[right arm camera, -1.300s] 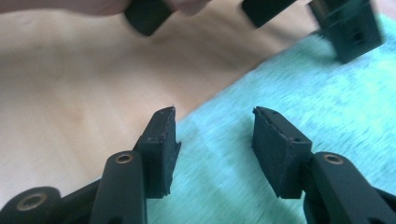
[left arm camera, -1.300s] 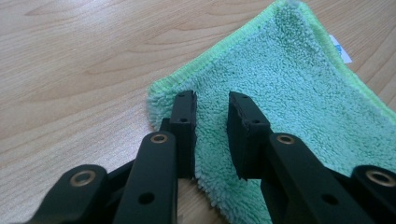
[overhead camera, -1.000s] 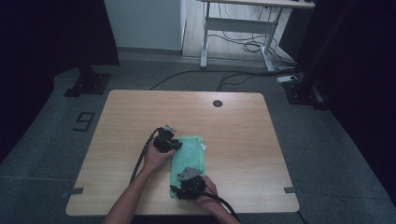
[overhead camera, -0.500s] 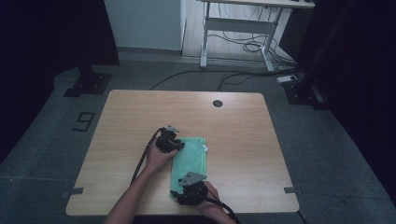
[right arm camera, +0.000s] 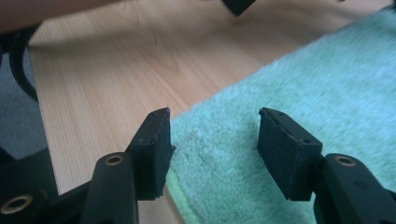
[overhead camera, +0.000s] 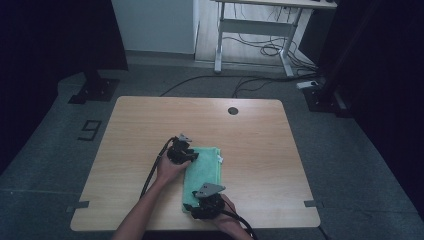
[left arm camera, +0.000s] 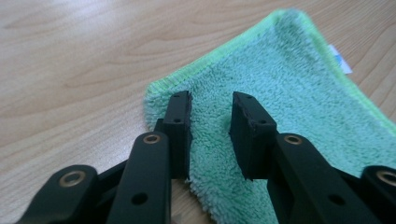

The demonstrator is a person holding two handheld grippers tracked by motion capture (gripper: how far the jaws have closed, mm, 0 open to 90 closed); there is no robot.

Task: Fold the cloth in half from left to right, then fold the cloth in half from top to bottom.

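Observation:
A folded green towel [overhead camera: 205, 167] lies flat on the wooden table [overhead camera: 250, 135], near its front middle. My left gripper [overhead camera: 183, 151] rests at the towel's far left corner; in the left gripper view its jaws stand open over that corner of the towel [left arm camera: 280, 84], with pile showing in the gap at the left gripper [left arm camera: 211, 108]. My right gripper [overhead camera: 204, 204] sits at the towel's near left corner. In the right gripper view the right gripper [right arm camera: 212, 126] is open wide above the towel [right arm camera: 299, 79] and its edge.
A dark round grommet [overhead camera: 232, 110] sits near the table's far edge. A small white tag [overhead camera: 220, 159] sticks out at the towel's right side. Cables trail from both grippers toward the near table edge. A desk frame [overhead camera: 250, 30] stands on the floor beyond.
The right gripper has slid a little toward the towel's near corner. The left gripper stays at the far left corner.

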